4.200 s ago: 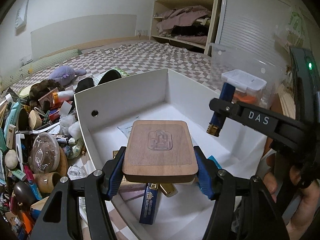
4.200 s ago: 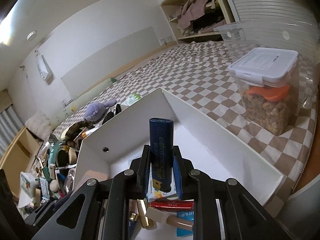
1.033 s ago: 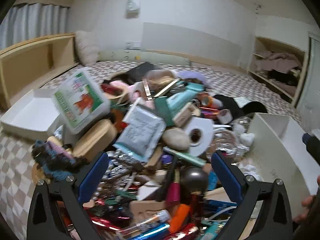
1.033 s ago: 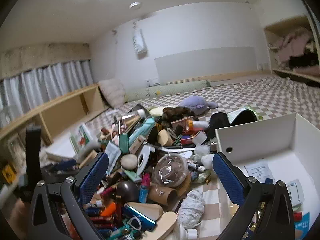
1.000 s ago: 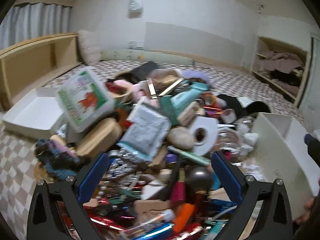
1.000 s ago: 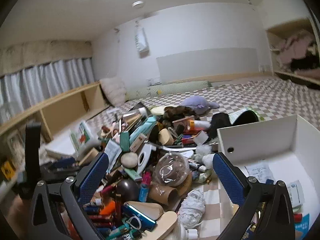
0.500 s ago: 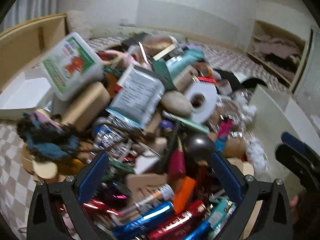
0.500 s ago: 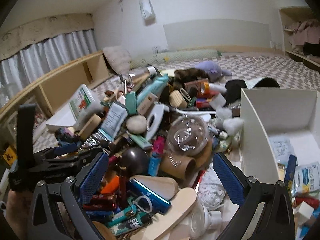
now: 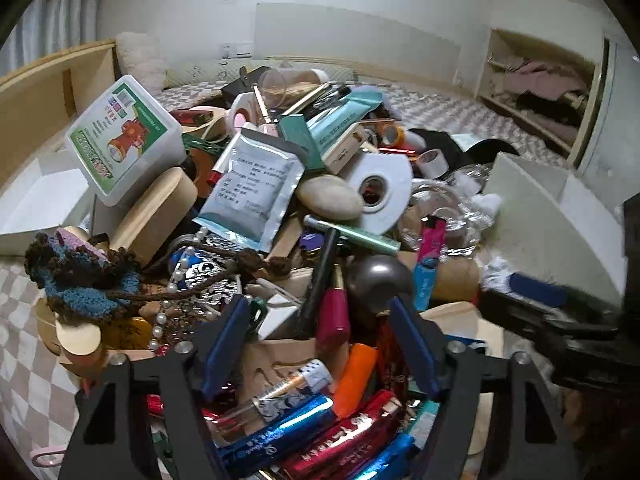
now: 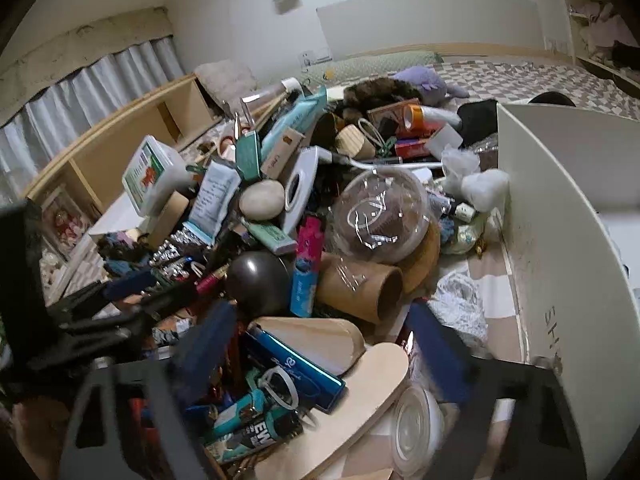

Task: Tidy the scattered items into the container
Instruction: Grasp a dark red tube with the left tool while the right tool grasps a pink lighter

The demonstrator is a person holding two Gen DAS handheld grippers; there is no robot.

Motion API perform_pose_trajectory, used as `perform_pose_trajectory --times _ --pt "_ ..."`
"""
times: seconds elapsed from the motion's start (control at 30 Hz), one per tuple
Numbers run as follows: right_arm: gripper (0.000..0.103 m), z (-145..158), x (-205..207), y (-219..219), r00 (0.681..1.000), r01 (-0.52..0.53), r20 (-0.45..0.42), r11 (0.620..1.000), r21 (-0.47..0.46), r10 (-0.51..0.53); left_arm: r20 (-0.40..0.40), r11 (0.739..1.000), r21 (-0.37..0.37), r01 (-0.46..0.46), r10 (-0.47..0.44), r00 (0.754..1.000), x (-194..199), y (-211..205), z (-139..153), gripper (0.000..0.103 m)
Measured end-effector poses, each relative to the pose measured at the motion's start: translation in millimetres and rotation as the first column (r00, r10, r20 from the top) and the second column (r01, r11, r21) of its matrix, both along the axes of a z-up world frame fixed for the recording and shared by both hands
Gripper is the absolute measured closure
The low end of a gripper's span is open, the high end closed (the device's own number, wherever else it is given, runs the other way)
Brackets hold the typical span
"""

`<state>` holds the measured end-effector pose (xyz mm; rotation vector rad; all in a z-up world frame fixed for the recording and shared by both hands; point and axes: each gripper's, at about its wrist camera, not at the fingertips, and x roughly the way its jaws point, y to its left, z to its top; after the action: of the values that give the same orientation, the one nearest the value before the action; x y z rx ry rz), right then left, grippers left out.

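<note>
Clutter pile [image 9: 280,208] sits on the checkered bed, white container [image 10: 560,240] touching its right edge. Left gripper [image 9: 320,344] over the near side of the pile, jaws closing, pads not pressing anything yet; magenta tube [image 9: 334,312] and orange item [image 9: 354,376] lie between them. Right gripper [image 10: 320,344] closing too, straddling the blue lighter [image 10: 296,364] and wooden pieces [image 10: 320,336], no grip.

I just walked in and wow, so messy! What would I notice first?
First, the huge pile of clutter heaped on the checkered bed, filling the middle. On its left side a white tub with a green label sticks up, and a white tape roll sits near the middle. The big white box waits on the right.
</note>
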<state>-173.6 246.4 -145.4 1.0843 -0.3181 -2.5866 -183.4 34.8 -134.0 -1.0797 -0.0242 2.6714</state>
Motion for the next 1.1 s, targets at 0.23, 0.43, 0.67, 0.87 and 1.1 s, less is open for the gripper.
perform_pose_trajectory --times 0.23,0.43,0.67,0.87,1.1 --pt "0.068 2 -4 0 0.999 -0.034 0.018 0.997 -0.071 0.036 -0.005 0.995 0.056 0.083 -0.083 0.997 12 14 1 0.05" --pt "0.075 8 -26 -7 0.998 -0.014 0.055 0.996 -0.092 0.019 0.074 0.989 0.095 0.115 -0.122 0.99 7 23 -14 0.058" --pt "0.075 -6 -54 -9 0.991 0.032 0.131 0.99 -0.135 -0.014 0.164 0.98 0.185 0.078 -0.109 0.98 -3 11 -30 0.06" --pt "0.076 -9 -72 -16 0.992 0.028 0.126 0.997 -0.076 -0.018 0.163 0.977 0.199 0.069 -0.103 0.981 -2 11 -32 0.06" --pt "0.086 -14 -72 -17 0.995 0.015 0.095 0.996 -0.085 -0.007 0.142 0.976 0.193 0.096 -0.125 0.982 -1 19 -30 0.06"
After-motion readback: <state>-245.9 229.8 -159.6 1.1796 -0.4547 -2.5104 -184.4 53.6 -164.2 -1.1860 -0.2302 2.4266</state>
